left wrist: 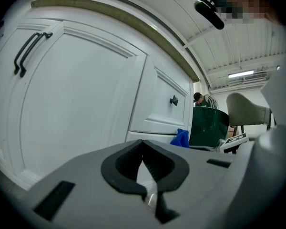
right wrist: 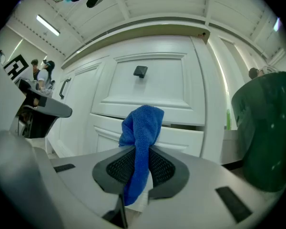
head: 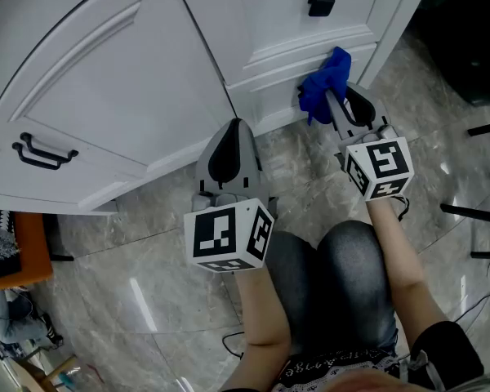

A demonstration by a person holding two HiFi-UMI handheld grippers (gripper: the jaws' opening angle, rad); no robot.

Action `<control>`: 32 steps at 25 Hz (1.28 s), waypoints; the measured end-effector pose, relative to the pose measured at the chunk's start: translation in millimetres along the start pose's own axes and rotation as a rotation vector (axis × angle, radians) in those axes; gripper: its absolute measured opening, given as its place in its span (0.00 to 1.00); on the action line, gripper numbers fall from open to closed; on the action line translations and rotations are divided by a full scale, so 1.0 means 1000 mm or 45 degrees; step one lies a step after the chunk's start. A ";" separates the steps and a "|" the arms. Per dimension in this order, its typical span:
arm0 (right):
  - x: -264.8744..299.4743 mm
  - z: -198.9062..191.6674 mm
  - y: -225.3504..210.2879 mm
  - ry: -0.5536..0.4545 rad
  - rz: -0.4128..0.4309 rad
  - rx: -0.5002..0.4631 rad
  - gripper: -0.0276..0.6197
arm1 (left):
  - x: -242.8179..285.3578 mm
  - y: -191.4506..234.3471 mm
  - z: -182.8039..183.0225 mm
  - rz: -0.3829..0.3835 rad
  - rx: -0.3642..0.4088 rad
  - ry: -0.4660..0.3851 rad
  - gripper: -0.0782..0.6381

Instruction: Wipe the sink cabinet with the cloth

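Note:
A blue cloth is pinched in my right gripper, which is shut on it; the cloth bunches up past the jaws against the lower panel of the white sink cabinet, below a drawer with a black square knob. My left gripper hangs in front of the curved cabinet door, jaws shut with nothing between them. In the left gripper view the cloth shows small at the cabinet's base.
A black bar handle sits on the left door. A dark green bin stands to the right of the cabinet. The person's knees are just below the grippers on the marble floor.

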State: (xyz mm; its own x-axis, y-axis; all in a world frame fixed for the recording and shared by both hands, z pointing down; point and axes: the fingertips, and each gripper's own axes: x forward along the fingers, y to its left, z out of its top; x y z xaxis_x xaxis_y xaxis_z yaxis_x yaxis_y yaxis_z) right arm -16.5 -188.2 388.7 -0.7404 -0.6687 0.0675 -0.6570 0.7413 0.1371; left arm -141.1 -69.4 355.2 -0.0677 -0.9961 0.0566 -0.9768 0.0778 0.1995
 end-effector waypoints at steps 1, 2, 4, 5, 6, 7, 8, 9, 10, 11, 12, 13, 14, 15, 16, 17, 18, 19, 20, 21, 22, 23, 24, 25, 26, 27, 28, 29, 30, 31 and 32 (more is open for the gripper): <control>-0.002 -0.003 -0.007 0.013 -0.032 -0.008 0.17 | 0.000 0.000 0.000 0.000 0.000 0.001 0.12; -0.003 -0.007 -0.012 0.034 -0.057 -0.020 0.17 | 0.001 0.000 -0.001 0.000 -0.001 0.002 0.12; -0.003 -0.019 -0.018 0.081 -0.077 -0.039 0.17 | 0.002 -0.001 -0.001 -0.003 -0.002 0.003 0.12; -0.002 -0.025 -0.019 0.101 -0.076 -0.039 0.17 | 0.002 -0.002 -0.001 -0.006 -0.001 0.003 0.12; 0.000 -0.030 -0.019 0.116 -0.072 -0.036 0.17 | 0.003 -0.003 -0.002 -0.008 0.000 0.004 0.12; 0.001 -0.033 -0.019 0.126 -0.067 -0.033 0.17 | 0.003 -0.004 -0.002 -0.009 0.002 0.005 0.12; 0.003 -0.036 -0.017 0.132 -0.059 -0.032 0.17 | 0.003 -0.004 -0.002 -0.009 0.003 0.007 0.12; 0.005 -0.038 -0.015 0.133 -0.049 -0.034 0.17 | 0.003 -0.004 -0.002 -0.008 0.004 0.009 0.12; 0.008 -0.039 -0.012 0.132 -0.035 -0.037 0.17 | 0.003 -0.004 -0.003 -0.006 0.005 0.010 0.12; 0.010 -0.040 -0.009 0.130 -0.022 -0.043 0.17 | 0.003 -0.003 -0.003 -0.004 0.007 0.012 0.12; 0.013 -0.040 -0.006 0.129 -0.010 -0.055 0.17 | 0.003 -0.002 -0.003 -0.002 0.008 0.014 0.12; 0.017 -0.041 -0.003 0.129 -0.003 -0.072 0.17 | 0.003 -0.002 -0.004 0.001 0.008 0.016 0.12; 0.020 -0.041 -0.002 0.130 0.001 -0.090 0.17 | 0.004 -0.001 -0.004 0.002 0.009 0.018 0.12; 0.022 -0.042 -0.001 0.131 0.002 -0.104 0.17 | 0.004 -0.001 -0.005 0.003 0.009 0.019 0.12; 0.025 -0.043 -0.001 0.131 0.002 -0.111 0.17 | 0.004 -0.001 -0.005 0.003 0.009 0.021 0.12; 0.028 -0.044 -0.001 0.131 0.001 -0.114 0.17 | 0.005 -0.002 -0.006 0.001 0.009 0.022 0.12; 0.030 -0.046 -0.002 0.130 -0.001 -0.115 0.17 | 0.006 -0.003 -0.007 -0.001 0.009 0.024 0.12; 0.032 -0.047 -0.002 0.128 -0.002 -0.114 0.17 | 0.006 -0.004 -0.007 -0.003 0.008 0.026 0.12; 0.033 -0.048 -0.002 0.125 -0.004 -0.114 0.17 | 0.007 -0.004 -0.008 -0.006 0.008 0.028 0.12; 0.034 -0.048 -0.003 0.120 -0.006 -0.115 0.17 | 0.008 -0.005 -0.008 -0.008 0.008 0.029 0.12; 0.034 -0.048 -0.003 0.114 -0.007 -0.118 0.17 | 0.009 -0.005 -0.009 -0.010 0.008 0.031 0.12; 0.034 -0.049 -0.003 0.108 -0.008 -0.122 0.17 | 0.010 -0.006 -0.010 -0.011 0.008 0.033 0.12; 0.035 -0.048 -0.003 0.104 -0.009 -0.128 0.17 | 0.011 -0.006 -0.011 -0.013 0.009 0.036 0.12; 0.035 -0.048 -0.003 0.102 -0.009 -0.134 0.17 | 0.012 -0.007 -0.011 -0.015 0.009 0.039 0.12; 0.035 -0.048 -0.003 0.099 -0.008 -0.141 0.17 | 0.013 -0.007 -0.012 -0.018 0.009 0.041 0.12; 0.035 -0.048 -0.003 0.097 -0.007 -0.149 0.17 | 0.014 -0.008 -0.013 -0.020 0.010 0.044 0.12; 0.035 -0.048 -0.003 0.095 -0.007 -0.156 0.17 | 0.015 -0.008 -0.014 -0.021 0.010 0.047 0.12; 0.035 -0.049 -0.003 0.093 -0.007 -0.160 0.17 | 0.015 -0.009 -0.015 -0.021 0.010 0.051 0.12; 0.035 -0.049 -0.003 0.092 -0.006 -0.162 0.17 | 0.016 -0.009 -0.016 -0.021 0.011 0.055 0.12; 0.034 -0.049 -0.003 0.091 -0.005 -0.161 0.17 | 0.017 -0.009 -0.017 -0.020 0.012 0.059 0.12; 0.034 -0.049 -0.004 0.089 -0.005 -0.157 0.17 | 0.017 -0.009 -0.017 -0.019 0.013 0.061 0.12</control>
State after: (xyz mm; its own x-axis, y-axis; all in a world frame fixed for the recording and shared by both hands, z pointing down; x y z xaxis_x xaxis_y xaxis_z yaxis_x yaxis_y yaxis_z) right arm -32.4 -216.5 438.9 -0.7235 -0.6771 0.1348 -0.6342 0.7290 0.2576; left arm -129.7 -86.4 370.9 -0.0432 -0.9940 0.1003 -0.9797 0.0619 0.1906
